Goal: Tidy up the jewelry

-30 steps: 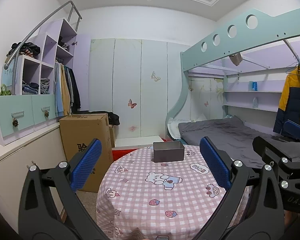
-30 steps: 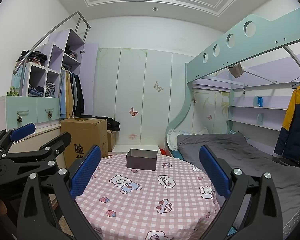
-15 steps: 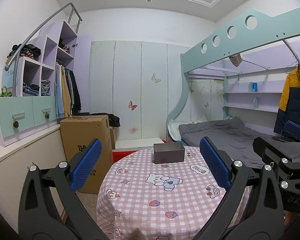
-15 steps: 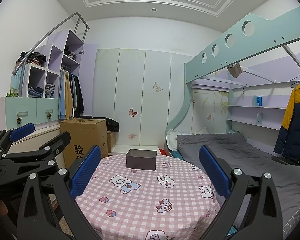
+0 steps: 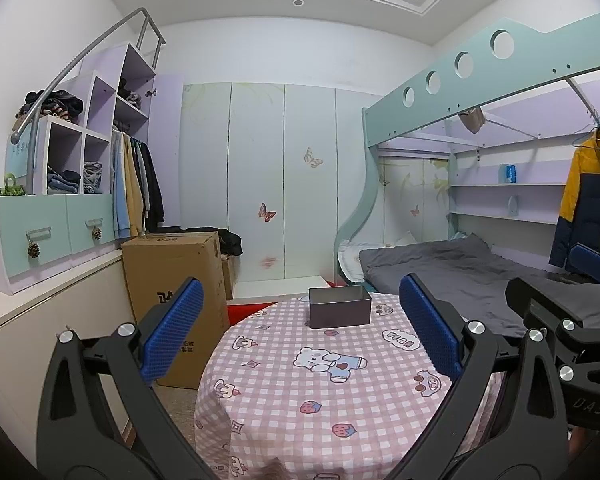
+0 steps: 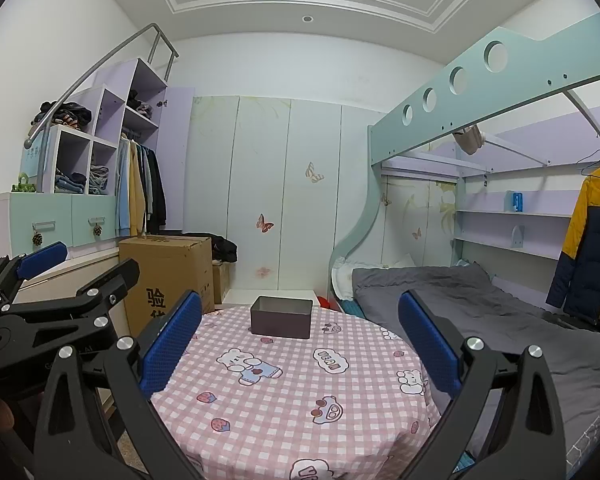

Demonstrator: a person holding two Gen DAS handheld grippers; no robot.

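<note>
A dark grey open-topped box [image 5: 339, 306] stands at the far side of a round table with a pink checked cloth [image 5: 284, 396]; it also shows in the right wrist view [image 6: 281, 317]. My left gripper [image 5: 300, 330] is open and empty, held above the table's near edge. My right gripper [image 6: 299, 333] is open and empty, beside it to the right. Each gripper shows at the edge of the other's view. No jewelry is visible on the cloth; the box's inside is hidden.
A cardboard box [image 5: 176, 280] stands on the floor left of the table. A bed with grey bedding [image 6: 480, 312] lies to the right under a loft frame. Shelves and drawers [image 5: 60, 220] line the left wall. White wardrobe doors [image 5: 260, 184] stand behind.
Both views have tilted slightly upward; the table and box sit a little lower in frame. Both grippers stay open.
</note>
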